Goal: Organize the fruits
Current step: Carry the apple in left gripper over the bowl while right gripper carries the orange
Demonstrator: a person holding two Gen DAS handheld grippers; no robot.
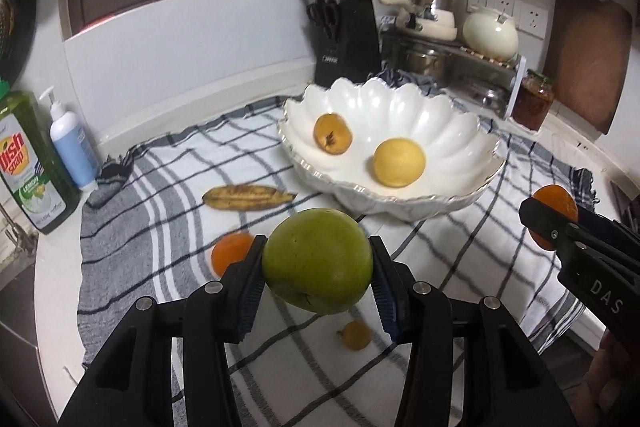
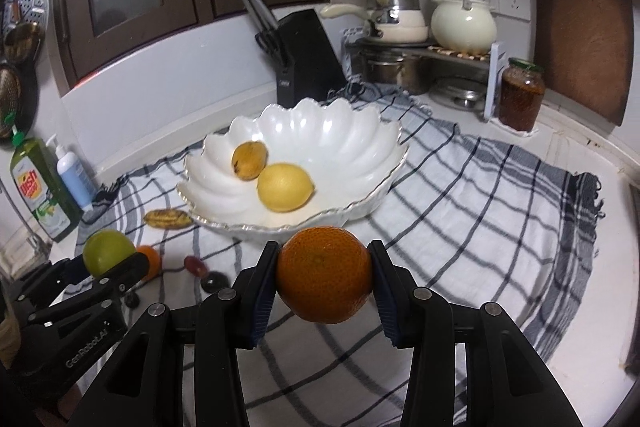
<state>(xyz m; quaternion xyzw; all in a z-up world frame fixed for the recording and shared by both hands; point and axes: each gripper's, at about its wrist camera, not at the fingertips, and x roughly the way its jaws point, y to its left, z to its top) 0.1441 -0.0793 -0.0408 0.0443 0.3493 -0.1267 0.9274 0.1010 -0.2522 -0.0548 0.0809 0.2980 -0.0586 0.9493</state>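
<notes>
Left gripper (image 1: 318, 269) clamped on round green fruit (image 1: 318, 261), right gripper (image 2: 325, 279) clamped on round orange tangerine (image 2: 324, 275); both held above the checked cloth (image 2: 460, 195). Carry over the scalloped white bowl (image 2: 360, 131), lower, release clear of yellow lemon (image 2: 285, 187). Dark fruits left of it, probably grapes.

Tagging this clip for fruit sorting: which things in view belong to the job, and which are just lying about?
Part of the job:
- green fruit in the left gripper
- orange in the right gripper
- white bowl holding a lemon and a brown-yellow fruit
- second orange, banana

Lying about:
- knife block
- dish soap
- jar
</notes>
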